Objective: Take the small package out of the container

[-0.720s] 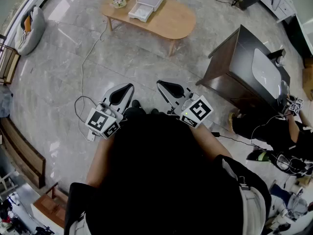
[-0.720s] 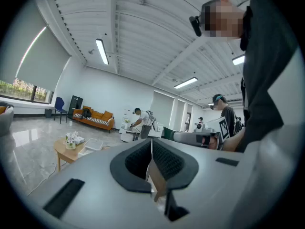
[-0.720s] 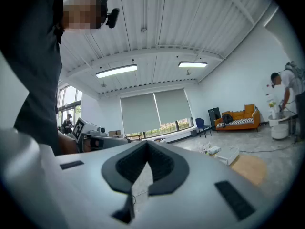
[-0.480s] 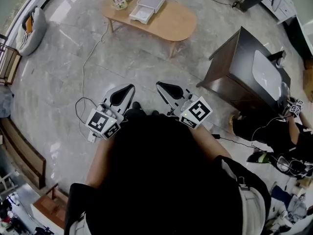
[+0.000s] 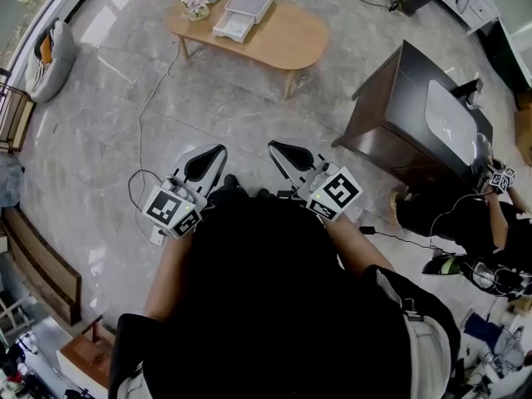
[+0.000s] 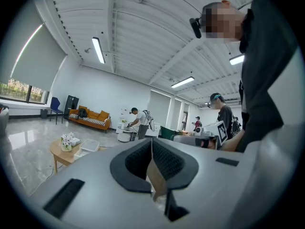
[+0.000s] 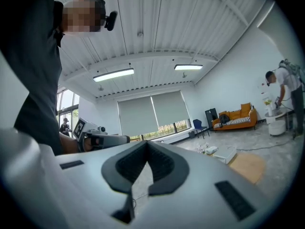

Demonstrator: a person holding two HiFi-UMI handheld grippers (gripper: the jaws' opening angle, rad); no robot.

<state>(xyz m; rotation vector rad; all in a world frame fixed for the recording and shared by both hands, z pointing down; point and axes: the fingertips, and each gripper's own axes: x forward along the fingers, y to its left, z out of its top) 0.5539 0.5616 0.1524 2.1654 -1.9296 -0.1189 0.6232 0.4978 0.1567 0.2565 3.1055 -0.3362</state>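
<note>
I stand on a grey stone floor, well back from a low wooden table [image 5: 287, 40]. On it lie shallow white containers [image 5: 241, 11], also seen in the left gripper view [image 6: 89, 146] and the right gripper view [image 7: 225, 153]. No small package can be made out at this distance. My left gripper [image 5: 221, 148] and right gripper [image 5: 272, 145] are held side by side in front of my body, pointing toward the table. Both have their dark pads pressed together with nothing between them, as the left gripper [image 6: 151, 140] and right gripper [image 7: 146, 142] show in their own views.
A small flower arrangement [image 5: 196, 2] sits at the table's left end. A dark cabinet [image 5: 416, 115] stands to the right, with a person [image 5: 465, 223] low beside it. A cable [image 5: 146, 106] trails across the floor. A bench [image 5: 37, 260] and a cushion [image 5: 50, 48] line the left side.
The head view has shifted slightly, so the table sits a little higher in the picture. Both grippers stay shut and side by side.
</note>
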